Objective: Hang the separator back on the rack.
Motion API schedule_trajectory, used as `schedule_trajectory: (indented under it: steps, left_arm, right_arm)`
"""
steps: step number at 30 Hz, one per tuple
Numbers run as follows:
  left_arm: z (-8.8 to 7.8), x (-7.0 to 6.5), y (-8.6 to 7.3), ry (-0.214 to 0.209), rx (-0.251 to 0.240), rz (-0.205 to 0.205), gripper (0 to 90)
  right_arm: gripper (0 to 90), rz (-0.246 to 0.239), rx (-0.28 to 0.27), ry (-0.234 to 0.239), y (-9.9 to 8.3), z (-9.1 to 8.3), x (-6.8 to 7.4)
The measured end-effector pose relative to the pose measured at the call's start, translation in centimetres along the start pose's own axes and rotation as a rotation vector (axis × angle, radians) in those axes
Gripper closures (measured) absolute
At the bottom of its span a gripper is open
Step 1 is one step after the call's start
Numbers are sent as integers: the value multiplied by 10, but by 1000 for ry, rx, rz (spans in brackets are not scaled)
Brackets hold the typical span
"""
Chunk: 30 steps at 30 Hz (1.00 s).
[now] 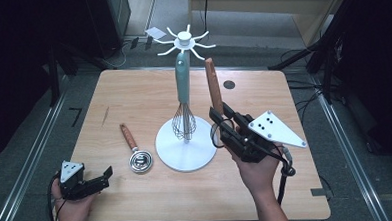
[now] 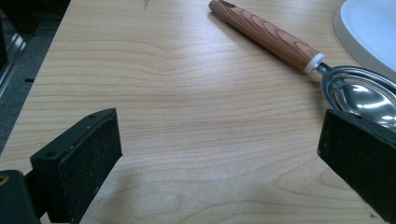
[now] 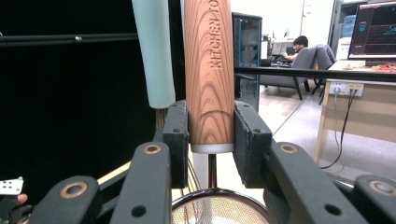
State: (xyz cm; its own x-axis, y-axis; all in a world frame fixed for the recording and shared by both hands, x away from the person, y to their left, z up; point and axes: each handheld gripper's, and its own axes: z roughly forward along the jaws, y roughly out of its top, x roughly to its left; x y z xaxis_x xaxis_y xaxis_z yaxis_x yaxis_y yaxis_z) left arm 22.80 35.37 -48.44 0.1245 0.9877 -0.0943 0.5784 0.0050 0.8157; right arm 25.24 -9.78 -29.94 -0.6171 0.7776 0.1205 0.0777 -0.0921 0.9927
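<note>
My right gripper (image 1: pixel 215 115) (image 3: pixel 211 135) is shut on the lower end of a wooden-handled strainer (image 1: pixel 213 84) (image 3: pixel 208 70) and holds it upright, handle up, just right of the white hook stand (image 1: pixel 186 152). The strainer's mesh bowl (image 3: pixel 217 210) sits below the jaws. A whisk with a mint handle (image 1: pixel 182 81) (image 3: pixel 153 51) hangs on the stand. A wooden-handled metal scoop (image 1: pixel 136 153) (image 2: pixel 359 93) lies flat on the table left of the stand's base (image 2: pixel 369 23). My left gripper (image 1: pixel 106 177) (image 2: pixel 219 140) rests open near the front left corner, its jaws pointing at the scoop.
The stand's hooks (image 1: pixel 184 39) spread out at its top, above the far table edge. A small dark round disc (image 1: pixel 229 84) sits on the wooden table (image 1: pixel 133 93) at the back right. Dark stands and cables surround the table on the floor.
</note>
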Motion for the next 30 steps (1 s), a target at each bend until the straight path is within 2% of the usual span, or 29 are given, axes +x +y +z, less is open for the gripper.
schedule_trajectory:
  steps: [4, 13, 30]
  left_arm:
    - [0, 0, 0, 0, 1, 2, 1]
    - [0, 0, 0, 0, 1, 3, 1]
    - [0, 0, 0, -3, 2, 6, 0]
  right_arm:
    - [707, 3, -13, -1, 4, -1, 1]
    - [707, -22, -32, -4, 9, -2, 6]
    - [707, -23, -17, -9, 9, 8, 11]
